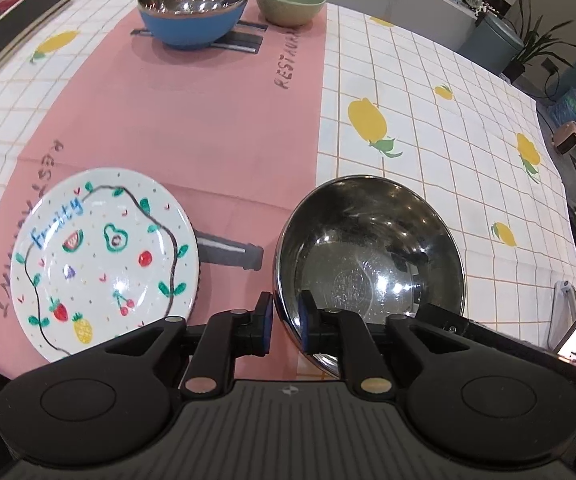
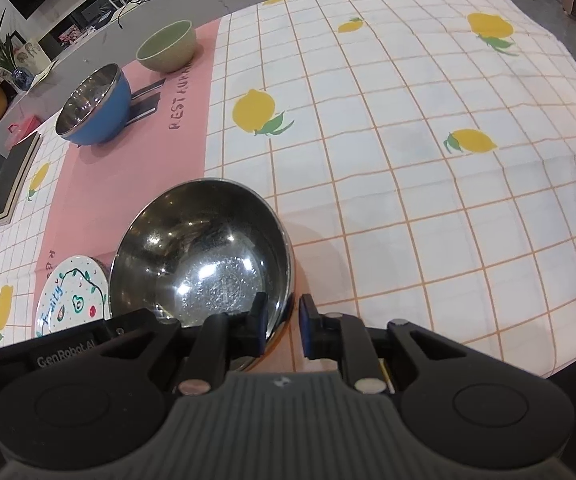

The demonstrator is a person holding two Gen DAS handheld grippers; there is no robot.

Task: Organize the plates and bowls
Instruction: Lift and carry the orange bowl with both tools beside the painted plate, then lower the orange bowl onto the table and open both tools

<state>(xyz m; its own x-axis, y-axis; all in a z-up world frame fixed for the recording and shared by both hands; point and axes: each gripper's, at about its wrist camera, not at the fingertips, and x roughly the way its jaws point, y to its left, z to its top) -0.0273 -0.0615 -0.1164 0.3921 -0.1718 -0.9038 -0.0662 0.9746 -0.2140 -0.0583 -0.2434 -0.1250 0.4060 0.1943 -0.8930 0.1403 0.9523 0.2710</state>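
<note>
A lemon-print grid tablecloth [image 2: 408,168] covers the table, with a pink "RESTAURANT" mat [image 1: 208,120] laid over it. The mat carries a fruit-painted plate [image 1: 104,260] (lettered "Fruity"), a blue bowl [image 1: 192,12] and a green bowl [image 1: 290,2]. 1 notebook [image 1: 12,28] lies on the cloth.

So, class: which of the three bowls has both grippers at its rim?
The plain steel bowl nearest the cameras; the blue-sided bowl and green bowl stand far off.
</note>
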